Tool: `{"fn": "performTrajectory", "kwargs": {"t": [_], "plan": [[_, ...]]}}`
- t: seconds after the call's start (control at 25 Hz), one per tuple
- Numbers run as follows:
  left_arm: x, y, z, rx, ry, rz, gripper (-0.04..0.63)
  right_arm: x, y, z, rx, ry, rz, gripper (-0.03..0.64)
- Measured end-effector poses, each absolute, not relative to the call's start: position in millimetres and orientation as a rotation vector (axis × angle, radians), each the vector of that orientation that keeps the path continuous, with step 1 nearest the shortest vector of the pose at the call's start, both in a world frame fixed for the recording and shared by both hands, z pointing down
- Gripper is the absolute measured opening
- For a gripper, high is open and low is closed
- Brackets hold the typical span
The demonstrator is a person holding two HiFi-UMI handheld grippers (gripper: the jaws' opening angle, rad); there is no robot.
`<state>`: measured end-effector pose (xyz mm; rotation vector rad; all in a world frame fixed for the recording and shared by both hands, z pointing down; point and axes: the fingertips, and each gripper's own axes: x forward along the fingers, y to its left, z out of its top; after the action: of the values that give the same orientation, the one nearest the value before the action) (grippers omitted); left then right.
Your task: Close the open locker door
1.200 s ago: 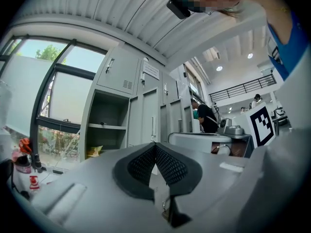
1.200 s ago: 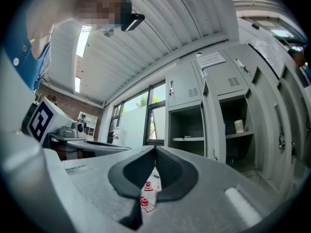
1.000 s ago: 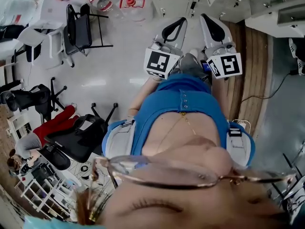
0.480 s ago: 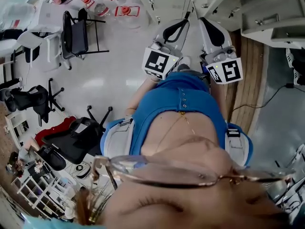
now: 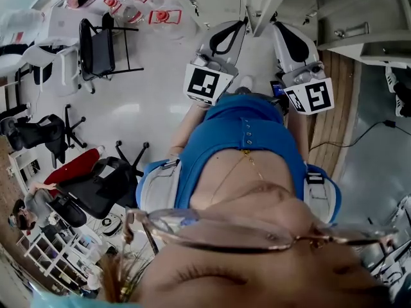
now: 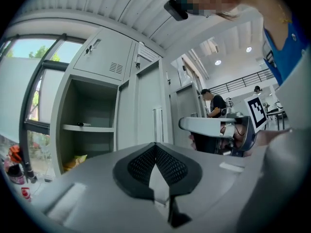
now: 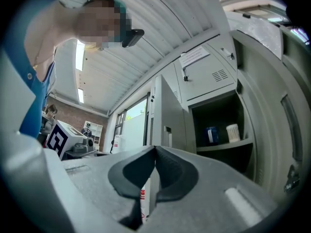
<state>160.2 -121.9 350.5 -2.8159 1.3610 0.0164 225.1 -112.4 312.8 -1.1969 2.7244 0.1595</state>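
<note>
Both grippers have advanced toward the lockers point(image 5: 350, 18). Left gripper point(image 5: 230, 34) and right gripper point(image 5: 289, 38): jaws pressed together, empty. Locker door point(image 5: 260, 5) stands edge-on ahead, between them.

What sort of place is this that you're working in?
Probably a shared lab or workshop office: a bank of grey metal lockers, black chairs on a shiny floor, and a white shelf rack.

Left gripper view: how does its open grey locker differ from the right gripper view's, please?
The left view's open grey locker has a pale interior, the right view's locker a dark one. The left's shelf bears a dark object; the right's, a blue container and white tub. Both stand open.
</note>
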Motion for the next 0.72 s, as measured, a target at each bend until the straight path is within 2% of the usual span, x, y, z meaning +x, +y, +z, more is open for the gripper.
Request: {"fn": "performTrajectory", "kwargs": {"t": [0.48, 0.72], "plan": [[154.9, -136.1, 346.3, -2.789, 1.378, 0.018, 0.002, 225.8, -128.8, 321.0, -0.931, 2.865, 0.19, 0.061], [124.8, -154.9, 340.4, -2.839, 1.316, 0.053, 0.002, 199.9, -135.1, 313.7, -0.862, 2.867, 0.162, 0.107]]}}
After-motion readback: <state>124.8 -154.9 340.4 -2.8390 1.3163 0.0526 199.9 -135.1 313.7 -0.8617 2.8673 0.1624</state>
